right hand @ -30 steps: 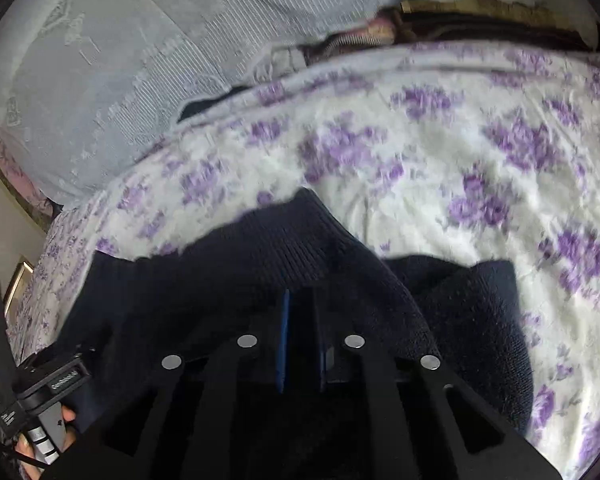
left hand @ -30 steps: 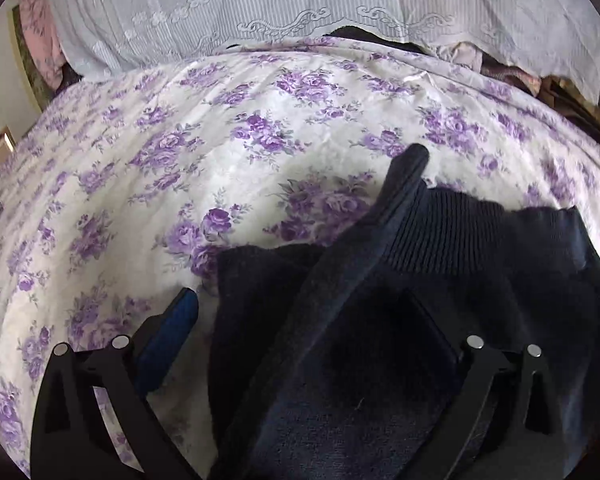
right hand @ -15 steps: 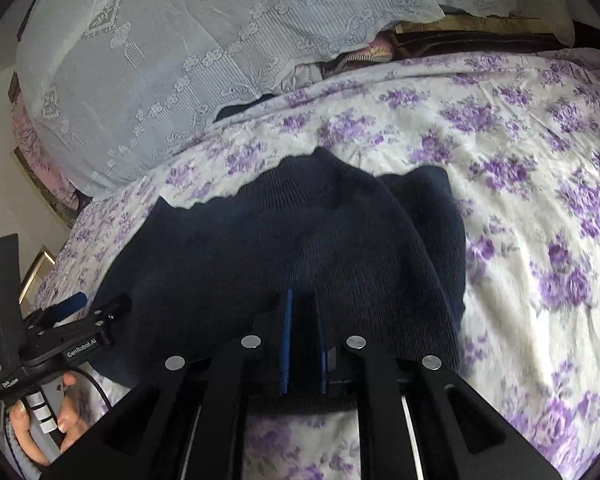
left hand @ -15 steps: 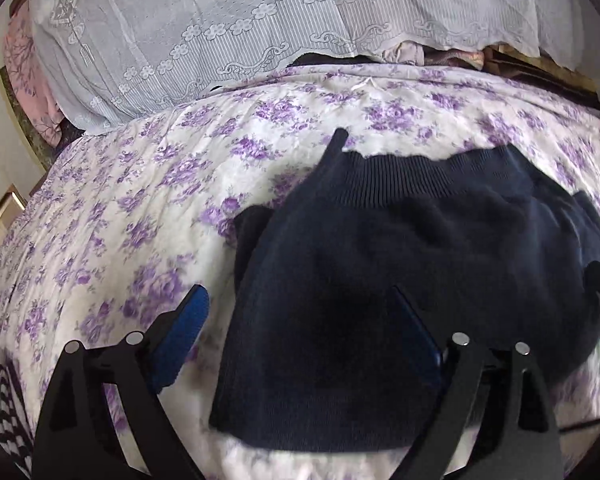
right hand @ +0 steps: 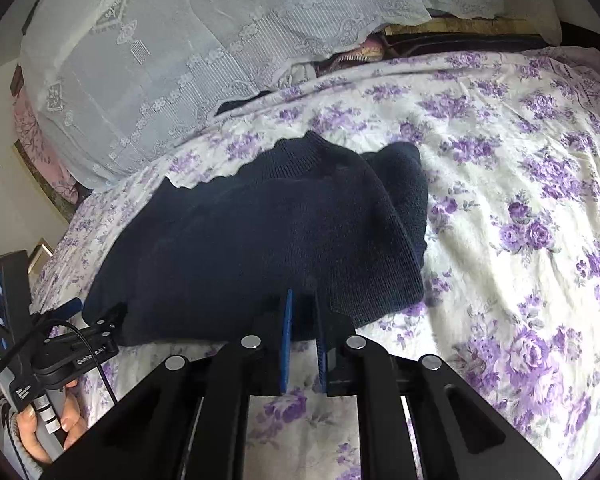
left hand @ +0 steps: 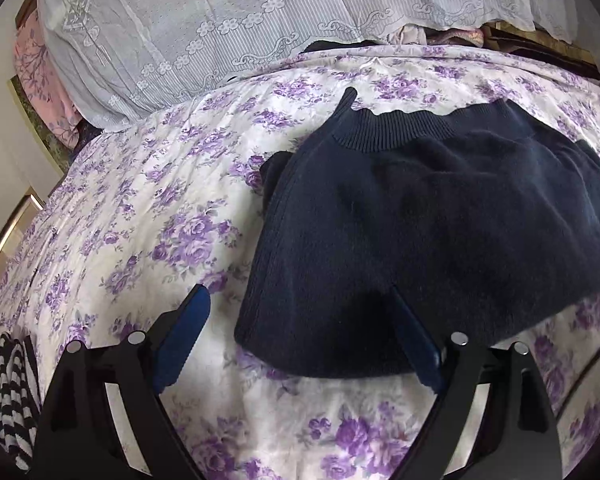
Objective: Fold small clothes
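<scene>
on the bed (left hand: 148,216), the folded navy knit (left hand: 440,232) could slump open; left tool (left hand: 300,320) gapes empty, right tool (right hand: 302,312) nearly together, empty.

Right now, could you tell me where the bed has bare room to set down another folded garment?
The floral sheet lies bare between the navy sweater and the lace-covered pile, and again right of the sweater in the right wrist view. It is crowded near the striped garment and along the clutter at the far edge.
</scene>
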